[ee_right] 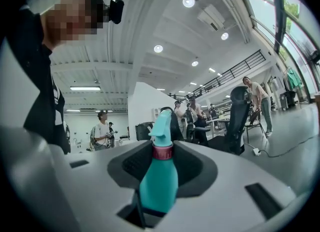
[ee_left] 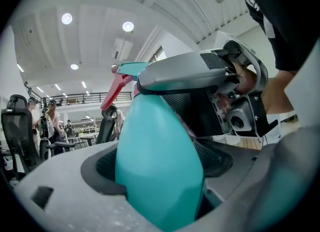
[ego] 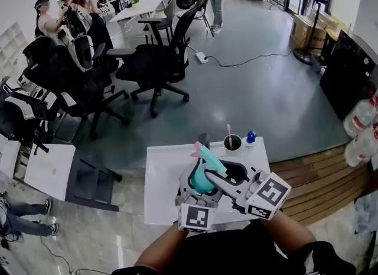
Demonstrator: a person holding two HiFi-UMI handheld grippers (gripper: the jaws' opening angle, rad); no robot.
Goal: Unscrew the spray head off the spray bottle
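Note:
A teal spray bottle (ego: 208, 172) is held up over the white table (ego: 162, 176), tilted away from me. Its teal spray head (ee_right: 162, 125) sits on a pink collar (ee_right: 162, 152), with a pink trigger (ee_left: 118, 85). My left gripper (ego: 192, 186) is shut on the wide bottle body (ee_left: 157, 171), which fills the gap between its jaws. My right gripper (ego: 217, 179) comes in from the right, its jaws on either side of the neck. In the right gripper view (ee_right: 162, 157) the pads meet the pink collar on both sides.
At the far edge of the table stand a dark cup (ego: 232, 144) with a pink stick in it and a small blue bottle (ego: 250, 138). Black office chairs (ego: 153, 61) fill the floor beyond. Large water bottles (ego: 360, 119) lie at the right. People stand in the background.

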